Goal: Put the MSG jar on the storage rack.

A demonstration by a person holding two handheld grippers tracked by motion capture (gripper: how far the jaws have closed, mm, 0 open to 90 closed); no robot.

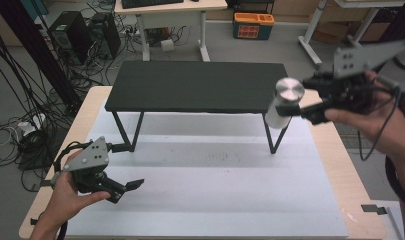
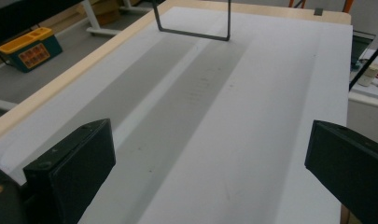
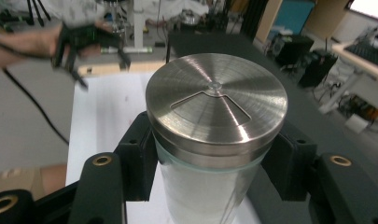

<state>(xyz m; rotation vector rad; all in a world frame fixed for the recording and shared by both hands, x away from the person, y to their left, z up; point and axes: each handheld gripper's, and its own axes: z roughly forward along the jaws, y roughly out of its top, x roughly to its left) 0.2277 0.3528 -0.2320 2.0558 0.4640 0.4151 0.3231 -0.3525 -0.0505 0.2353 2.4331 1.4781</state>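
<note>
Left gripper (image 1: 124, 189) black, blocky jaws, topped by grey three-cornered plate (image 1: 90, 155) dotted with holes, right gripper (image 1: 289, 101) black too, brass-ringed screw holes (image 3: 102, 160), thin black cable (image 1: 379, 132) trailing.

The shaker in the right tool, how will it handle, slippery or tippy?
The shaker looks like smooth glass, so probably slippery; the right tool grips it just under the steel lid. It seems full, so fairly heavy. Tall and round, it may tip and roll.

Light wooden table (image 1: 92, 102), white mat (image 1: 215, 185) covering its top, black metal-legged shelf (image 1: 195, 85) standing on the mat
</note>
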